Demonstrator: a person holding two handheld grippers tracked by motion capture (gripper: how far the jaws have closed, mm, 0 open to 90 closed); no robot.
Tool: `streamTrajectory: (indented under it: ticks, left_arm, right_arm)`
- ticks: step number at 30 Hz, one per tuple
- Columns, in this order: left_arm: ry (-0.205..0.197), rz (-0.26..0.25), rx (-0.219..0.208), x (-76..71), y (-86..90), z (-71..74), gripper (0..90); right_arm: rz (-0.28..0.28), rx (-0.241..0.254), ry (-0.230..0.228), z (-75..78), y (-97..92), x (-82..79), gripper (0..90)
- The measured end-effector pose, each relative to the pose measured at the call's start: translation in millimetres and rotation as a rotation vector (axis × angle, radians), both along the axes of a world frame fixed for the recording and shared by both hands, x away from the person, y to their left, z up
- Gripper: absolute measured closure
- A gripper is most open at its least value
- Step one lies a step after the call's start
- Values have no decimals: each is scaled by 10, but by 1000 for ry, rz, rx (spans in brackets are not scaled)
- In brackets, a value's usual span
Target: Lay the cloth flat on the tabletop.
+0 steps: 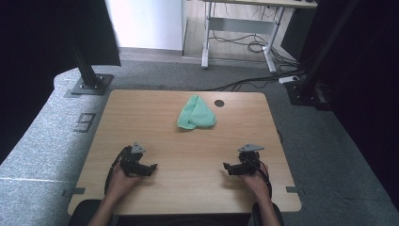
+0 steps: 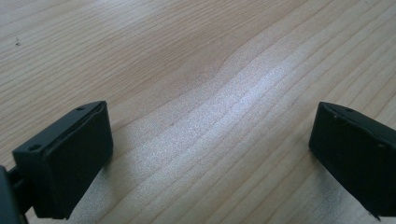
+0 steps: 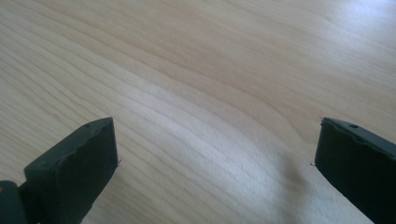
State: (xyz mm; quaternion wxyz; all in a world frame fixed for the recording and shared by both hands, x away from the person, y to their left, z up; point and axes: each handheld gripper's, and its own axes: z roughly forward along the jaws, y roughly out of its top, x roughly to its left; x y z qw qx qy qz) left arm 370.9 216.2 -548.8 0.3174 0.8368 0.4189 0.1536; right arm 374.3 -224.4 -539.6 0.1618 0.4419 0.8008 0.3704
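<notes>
Both grippers rest low at the near edge of the table (image 1: 141,117), well apart from each other: left gripper (image 1: 151,168) at near left, right gripper (image 1: 227,167) at near right, both pointing inward. Left gripper (image 2: 210,154) jaws wide apart, nothing between them but bare wood; right gripper (image 3: 215,158) the same, jaws spread and empty. The cloth (image 1: 196,113), a green crumpled heap, sits at far centre, just beside a dark round hole (image 1: 219,103) near the far edge, well apart from both grippers. Likely the work is on the cloth, reach not yet begun. Risks, as a judgement: cloth is bunched with no clear corner showing, so a pinch could catch several layers at once and lift it as a lump instead of spreading it. Jaws coming in too flat could push the heap toward the far edge or over the hole rather than grip it. Two grippers converging on one small heap could knock each other. A shallow pinch on soft fabric may slip out on lifting.
</notes>
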Motion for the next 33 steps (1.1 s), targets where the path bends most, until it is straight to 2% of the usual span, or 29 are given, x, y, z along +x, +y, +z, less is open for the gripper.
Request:
streamTrajectory:
  ticks: [8,21,27,33]
  left_arm:
    - [0,0,0,0,0,0,0]
    - [0,0,0,0,0,0,0]
    - [0,0,1,0,0,0,0]
    - [1,0,0,0,1,0,0]
  right_arm:
    - [33,3,-19,116,88,135,0]
    - [116,-15,-33,251,452,463,4]
    - [139,-14,-23,272,575,578,29]
    - [154,0,5,294,728,733,103]
